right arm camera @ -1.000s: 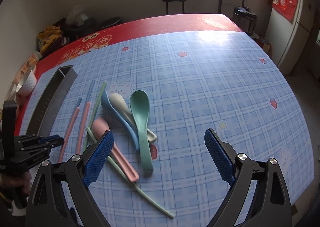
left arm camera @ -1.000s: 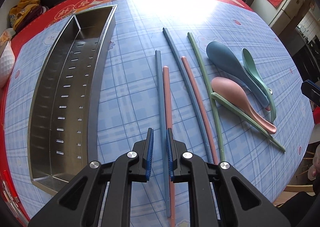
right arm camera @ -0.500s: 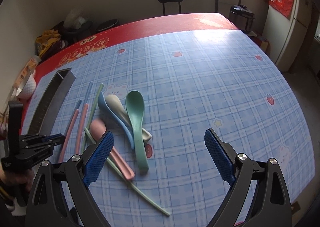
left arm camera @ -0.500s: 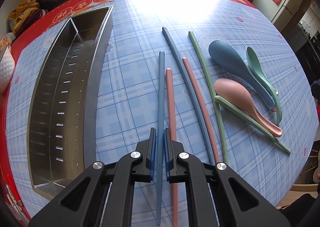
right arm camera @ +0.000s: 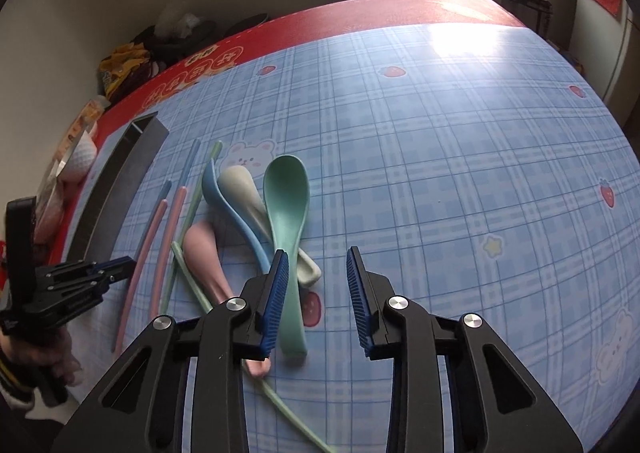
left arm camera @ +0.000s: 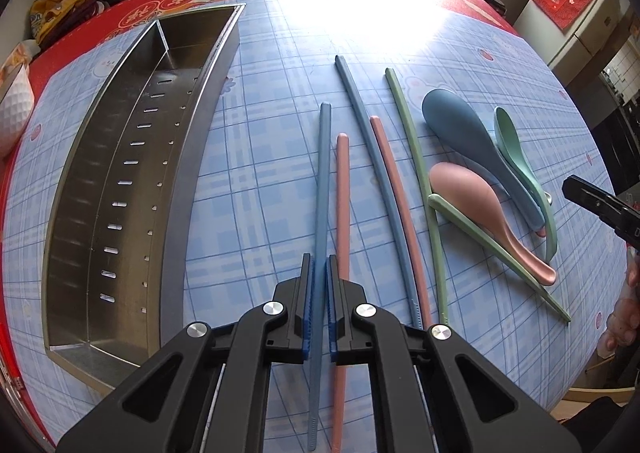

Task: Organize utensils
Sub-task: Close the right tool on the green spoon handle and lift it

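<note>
Blue checked oilcloth with a red border [left arm camera: 256, 65] covers the table, a stool and window ledge behind it. The left gripper [left arm camera: 319, 309] is pinched shut on a blue chopstick [left arm camera: 323, 181], which runs straight ahead from between its pads; a pink chopstick [left arm camera: 342, 189] lies just right of it, touching or nearly so, and further right come a second blue and pink pair and two green chopsticks [left arm camera: 416, 157]. To the claw's left sits the steel utensil tray [left arm camera: 188, 157], long and empty as far as can be seen. The right gripper [right arm camera: 318, 297] has just been closing; its pads stand partly apart, with the green spoon [right arm camera: 286, 209] handle against or just inside its left pad, no squeeze visible. Ahead and left of it lie the blue spoon [right arm camera: 224, 205], a pale spoon [right arm camera: 244, 193] and the pink spoon [right arm camera: 202, 253], all overlapping, with a green chopstick crossing under the pile. My worry: the grip on the blue chopstick is near one end, so a lift may let the far end droop, swing and knock its pink neighbour. The right claw is off-centre on the spoon; closing may push it sideways or disturb the stacked spoons beside it.
</note>
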`<state>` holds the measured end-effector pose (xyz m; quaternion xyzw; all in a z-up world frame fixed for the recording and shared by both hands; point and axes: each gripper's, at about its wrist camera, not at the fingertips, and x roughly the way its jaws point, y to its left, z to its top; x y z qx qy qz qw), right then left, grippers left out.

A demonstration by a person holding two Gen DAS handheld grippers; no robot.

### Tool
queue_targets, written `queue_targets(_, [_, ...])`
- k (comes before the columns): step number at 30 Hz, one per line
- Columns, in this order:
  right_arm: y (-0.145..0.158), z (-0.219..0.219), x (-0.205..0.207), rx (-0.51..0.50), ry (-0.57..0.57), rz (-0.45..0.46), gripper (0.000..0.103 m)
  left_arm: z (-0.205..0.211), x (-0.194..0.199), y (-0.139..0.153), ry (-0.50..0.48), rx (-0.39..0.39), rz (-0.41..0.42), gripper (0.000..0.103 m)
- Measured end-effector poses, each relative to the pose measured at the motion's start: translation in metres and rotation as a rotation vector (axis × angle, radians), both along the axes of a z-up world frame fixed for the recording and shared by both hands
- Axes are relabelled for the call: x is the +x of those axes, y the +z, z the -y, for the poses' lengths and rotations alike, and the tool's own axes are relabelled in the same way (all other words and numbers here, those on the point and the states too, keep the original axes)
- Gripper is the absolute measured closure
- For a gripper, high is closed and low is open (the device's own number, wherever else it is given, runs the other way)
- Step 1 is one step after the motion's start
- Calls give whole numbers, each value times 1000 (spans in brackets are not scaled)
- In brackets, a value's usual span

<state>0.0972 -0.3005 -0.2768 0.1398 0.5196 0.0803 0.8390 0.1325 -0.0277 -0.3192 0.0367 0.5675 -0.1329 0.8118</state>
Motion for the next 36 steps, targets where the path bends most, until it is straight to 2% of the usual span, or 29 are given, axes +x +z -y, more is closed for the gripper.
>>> queue_targets(4, [-9, -10, 6, 34, 20, -19, 84, 1, 1, 0, -1, 5, 9, 97])
queue_targets(7, [-14, -18, 8, 18, 41, -29, 89, 1, 0, -1, -4, 5, 13, 97])
queue_targets(23, [-24, -24, 18, 57, 20, -34, 89, 2, -2, -1, -8, 13, 23, 97])
queue_targets(33, [-24, -32, 25, 18, 55, -31, 90, 2, -2, -1, -8, 20, 26, 97])
queue_targets(36, [-24, -26, 23, 72, 33, -28, 91, 3, -3, -1, -6, 23, 31, 97])
